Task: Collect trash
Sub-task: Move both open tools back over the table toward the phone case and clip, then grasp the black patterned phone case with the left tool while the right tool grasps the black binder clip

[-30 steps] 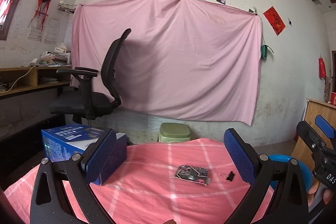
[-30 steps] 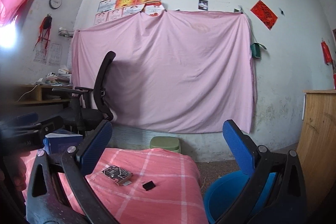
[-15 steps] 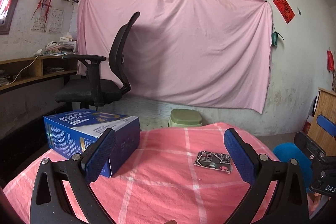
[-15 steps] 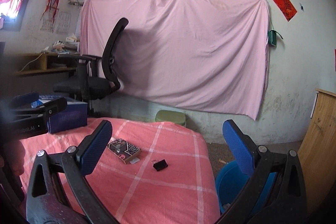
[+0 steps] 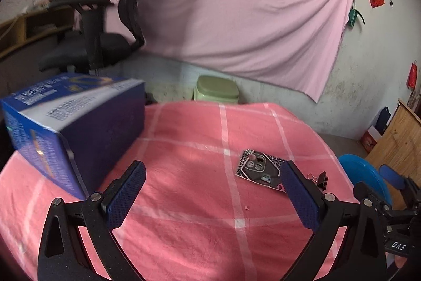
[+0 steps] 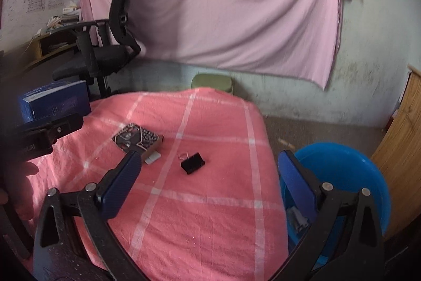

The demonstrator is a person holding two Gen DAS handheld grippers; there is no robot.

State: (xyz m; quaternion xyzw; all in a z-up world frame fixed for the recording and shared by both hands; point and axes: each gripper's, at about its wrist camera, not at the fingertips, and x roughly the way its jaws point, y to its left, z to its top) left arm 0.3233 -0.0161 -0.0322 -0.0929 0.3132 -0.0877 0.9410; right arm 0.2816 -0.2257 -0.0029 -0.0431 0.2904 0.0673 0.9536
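A black binder clip (image 6: 193, 163) lies on the pink checked tablecloth (image 6: 200, 204), just right of a patterned phone case (image 6: 136, 140), which lies flat with a small pale scrap (image 6: 152, 158) at its near corner. In the left wrist view the same clip (image 5: 321, 179) sits beyond the case (image 5: 260, 170), toward the table's right edge. A blue plastic bin (image 6: 342, 183) stands on the floor just beside that right edge, with some pale debris inside it. The right gripper (image 6: 210, 186) hovers above the cloth with its blue pads spread wide and nothing between them; the clip lies ahead of the gap. The left gripper (image 5: 210, 194) is likewise wide apart and empty, above the cloth's middle. A blue carton (image 5: 71, 128) rests on the table's left side. Behind stand a black office chair (image 6: 110, 44), a green stool (image 6: 213, 82) and a pink sheet (image 6: 223, 4) hung on the wall.
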